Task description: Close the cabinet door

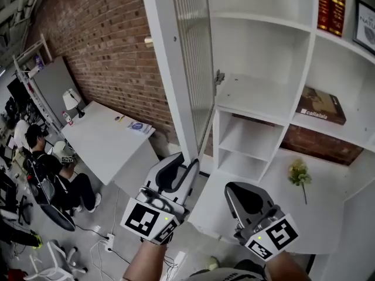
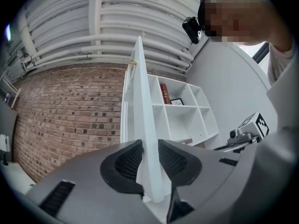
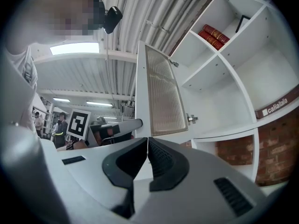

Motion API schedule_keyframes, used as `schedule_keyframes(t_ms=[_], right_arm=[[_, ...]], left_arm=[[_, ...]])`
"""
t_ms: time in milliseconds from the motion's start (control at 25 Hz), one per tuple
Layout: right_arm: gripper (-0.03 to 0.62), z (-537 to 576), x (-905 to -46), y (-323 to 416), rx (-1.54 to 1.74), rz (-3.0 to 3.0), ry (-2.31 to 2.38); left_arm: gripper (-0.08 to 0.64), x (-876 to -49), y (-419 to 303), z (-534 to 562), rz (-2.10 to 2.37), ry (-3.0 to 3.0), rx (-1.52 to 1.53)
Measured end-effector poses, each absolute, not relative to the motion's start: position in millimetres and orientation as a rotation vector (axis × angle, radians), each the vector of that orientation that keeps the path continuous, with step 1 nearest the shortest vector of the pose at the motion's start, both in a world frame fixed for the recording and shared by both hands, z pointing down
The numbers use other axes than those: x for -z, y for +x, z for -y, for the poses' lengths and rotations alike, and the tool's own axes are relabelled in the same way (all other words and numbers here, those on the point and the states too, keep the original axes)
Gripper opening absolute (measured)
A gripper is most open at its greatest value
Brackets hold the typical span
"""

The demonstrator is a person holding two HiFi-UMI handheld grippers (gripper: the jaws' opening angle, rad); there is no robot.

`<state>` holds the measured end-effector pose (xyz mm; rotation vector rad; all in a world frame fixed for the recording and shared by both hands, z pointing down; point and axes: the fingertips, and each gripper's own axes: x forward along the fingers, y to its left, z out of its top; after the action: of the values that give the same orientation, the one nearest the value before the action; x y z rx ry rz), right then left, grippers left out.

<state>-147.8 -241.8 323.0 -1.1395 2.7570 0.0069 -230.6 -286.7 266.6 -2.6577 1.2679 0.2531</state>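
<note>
Off to the left of the left gripper (image 2: pixel 150 147) jaws, only brick wall (image 2: pixel 70 111), well clear of the work. Between those jaws, the free edge of the cabinet door (image 1: pixel 174 75), seen edge-on and standing wide open, about square to the cabinet (image 1: pixel 263 57). Closed narrow on that edge, pads apparently against both faces, probably for a firm hold on a thin panel with no handle in sight. Gripped low on the door and far from the hinge (image 1: pixel 219 76), likely for leverage and to steer the swing rather than merely shove. Judged as the very start of the closing: door fully out, nothing yet swung home. Just to the right of those jaws, the right gripper (image 3: pixel 147 141), jaws shut tip to tip on nothing, idle below the ribbed glass (image 3: pixel 163 92) and seemingly under the door's sweep, perhaps ready to press the panel flat at the end. Ahead and to the right of its jaws, the open compartment to be covered, apparently empty. Further right, a book (image 1: pixel 321 106) lying flat on a shelf, well out of the way.
</note>
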Motion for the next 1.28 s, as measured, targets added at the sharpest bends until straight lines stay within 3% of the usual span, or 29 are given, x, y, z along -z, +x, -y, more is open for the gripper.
schedule_keyframes(t_ms=[1280], right_arm=[[0.018,270.4,-298.1,55.8,-0.051,-2.695,-1.182]], left_arm=[[0.146,-259.1,-26.2,319.4,-1.491,-2.476,-0.282]])
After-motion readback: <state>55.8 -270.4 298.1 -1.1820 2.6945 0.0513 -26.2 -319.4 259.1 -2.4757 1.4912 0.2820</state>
